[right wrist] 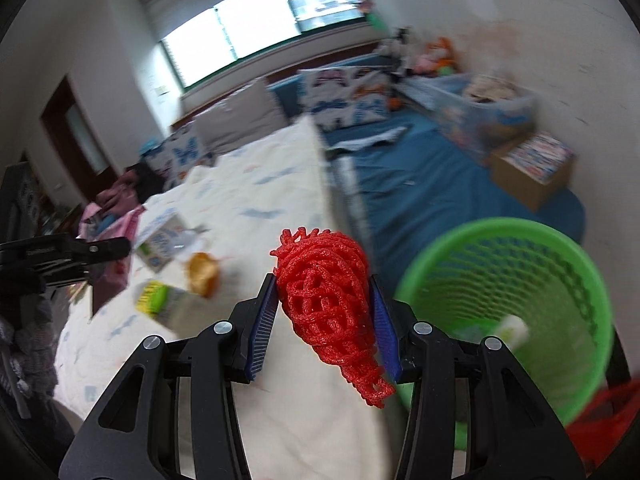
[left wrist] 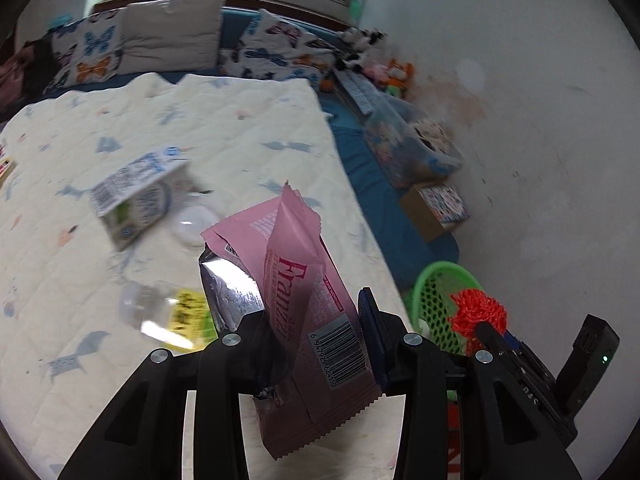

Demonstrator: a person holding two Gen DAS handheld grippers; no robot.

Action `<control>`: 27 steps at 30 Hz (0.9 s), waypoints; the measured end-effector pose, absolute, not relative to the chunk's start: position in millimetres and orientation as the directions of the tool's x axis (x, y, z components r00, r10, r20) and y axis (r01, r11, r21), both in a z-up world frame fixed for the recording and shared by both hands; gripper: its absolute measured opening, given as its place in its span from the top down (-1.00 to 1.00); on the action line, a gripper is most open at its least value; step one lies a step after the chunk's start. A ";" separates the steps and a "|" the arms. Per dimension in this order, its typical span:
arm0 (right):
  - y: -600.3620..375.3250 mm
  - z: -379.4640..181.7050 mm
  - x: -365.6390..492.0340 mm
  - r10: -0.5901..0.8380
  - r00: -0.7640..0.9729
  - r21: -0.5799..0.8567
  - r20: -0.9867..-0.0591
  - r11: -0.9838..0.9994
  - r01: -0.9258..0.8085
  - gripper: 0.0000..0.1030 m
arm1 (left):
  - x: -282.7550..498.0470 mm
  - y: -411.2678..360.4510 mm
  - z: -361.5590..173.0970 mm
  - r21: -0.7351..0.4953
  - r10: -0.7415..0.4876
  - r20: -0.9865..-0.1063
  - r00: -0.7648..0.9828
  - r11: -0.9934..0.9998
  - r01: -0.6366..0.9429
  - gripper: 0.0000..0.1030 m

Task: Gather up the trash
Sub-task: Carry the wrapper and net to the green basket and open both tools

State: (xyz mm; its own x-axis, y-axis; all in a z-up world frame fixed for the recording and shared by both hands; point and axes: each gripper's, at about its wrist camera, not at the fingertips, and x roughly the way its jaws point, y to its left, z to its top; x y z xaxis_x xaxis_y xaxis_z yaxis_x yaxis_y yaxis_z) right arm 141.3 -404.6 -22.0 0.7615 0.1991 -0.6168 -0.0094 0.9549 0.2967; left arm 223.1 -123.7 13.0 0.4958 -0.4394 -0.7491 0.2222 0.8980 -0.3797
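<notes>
The bin (right wrist: 508, 312) lies just right of the right hand-held gripper (right wrist: 326, 320), clamped on red netting (right wrist: 328, 304); the left hand-held gripper (left wrist: 308, 332), farther off, clamps a wrapper (left wrist: 296, 280).

The pink snack wrapper (left wrist: 304, 300) is thin film, matt outside, its torn-open inside a shiny, crinkled silver foil. The red foam fruit net (right wrist: 332, 304) looks soft and spongy, an open mesh. The green wastebasket (right wrist: 516, 304) is smooth, perforated plastic. The bed quilt (left wrist: 200, 128) is matt, stitched cream cloth. Both grippers' bodies are matt black plastic with ribbed blue pads (right wrist: 262, 328).
</notes>
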 end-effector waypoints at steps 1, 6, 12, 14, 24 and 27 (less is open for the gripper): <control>-415.6 -24.6 137.0 0.178 0.762 0.296 -0.622 0.955 0.018 0.10 | 223.0 -133.4 12.9 -0.374 -0.444 -0.750 0.490 0.896 0.240 0.28; -464.7 -41.0 117.4 0.088 0.755 0.293 -0.650 0.946 0.142 0.09 | 222.6 -184.0 9.2 -0.358 -0.477 -0.757 0.447 0.875 0.327 0.28; -505.2 -62.1 101.0 0.016 0.735 0.299 -0.678 0.919 0.256 0.06 | 221.2 -235.1 1.0 -0.320 -0.487 -0.775 0.403 0.853 0.413 0.28; -514.1 -69.4 96.9 0.010 0.728 0.310 -0.685 0.909 0.280 0.04 | 222.2 -250.9 -2.8 -0.312 -0.491 -0.781 0.387 0.843 0.439 0.28; -535.0 -79.2 90.5 -0.024 0.727 0.324 -0.686 0.885 0.335 -0.29 | 224.7 -306.4 -14.9 -0.268 -0.496 -0.799 0.340 0.799 0.538 0.27; -538.3 -77.7 89.2 -0.035 0.728 0.322 -0.685 0.882 0.345 -0.31 | 227.5 -317.8 -18.4 -0.251 -0.492 -0.802 0.340 0.793 0.556 0.27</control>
State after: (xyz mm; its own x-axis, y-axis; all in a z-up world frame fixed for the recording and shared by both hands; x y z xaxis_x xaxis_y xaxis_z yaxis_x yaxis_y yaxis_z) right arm 89.2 -538.3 -77.7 0.7280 -0.0353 -0.6846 0.3452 0.8817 0.3217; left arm 227.5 -317.8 -18.4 0.3399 -0.4916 -0.8018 0.5557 0.7928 -0.2505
